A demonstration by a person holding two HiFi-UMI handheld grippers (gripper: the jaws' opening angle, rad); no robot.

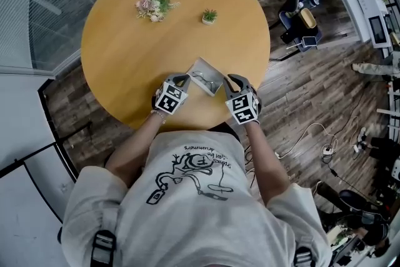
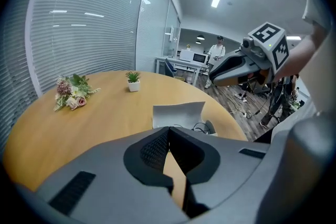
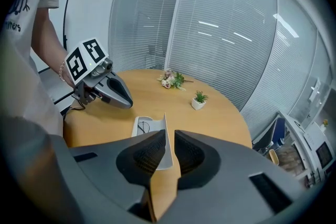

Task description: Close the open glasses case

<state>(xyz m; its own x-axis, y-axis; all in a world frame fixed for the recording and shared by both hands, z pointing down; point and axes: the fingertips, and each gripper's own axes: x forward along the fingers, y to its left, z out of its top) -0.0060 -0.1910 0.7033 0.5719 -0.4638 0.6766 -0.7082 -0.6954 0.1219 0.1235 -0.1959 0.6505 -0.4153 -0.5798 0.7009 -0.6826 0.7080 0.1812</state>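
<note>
Head view has both claws low at the near edge of the round wooden table (image 1: 119,47), either side of the glasses case (image 1: 207,75), which sits open between them with its lid (image 2: 178,113) raised and the glasses (image 3: 143,126) lying in the tray. The left gripper (image 1: 184,78) has its jaws pressed together on nothing. The right gripper (image 1: 232,78) shows only a narrow empty slit, lined up with the lid's edge. I'd reckon the case is light, stiff-shelled and likely to skate on that smooth wood, so brace the tray with 1 claw and push the lid's free edge. Farther off stand a potted plant (image 1: 209,16) and flowers (image 1: 155,4).
</note>
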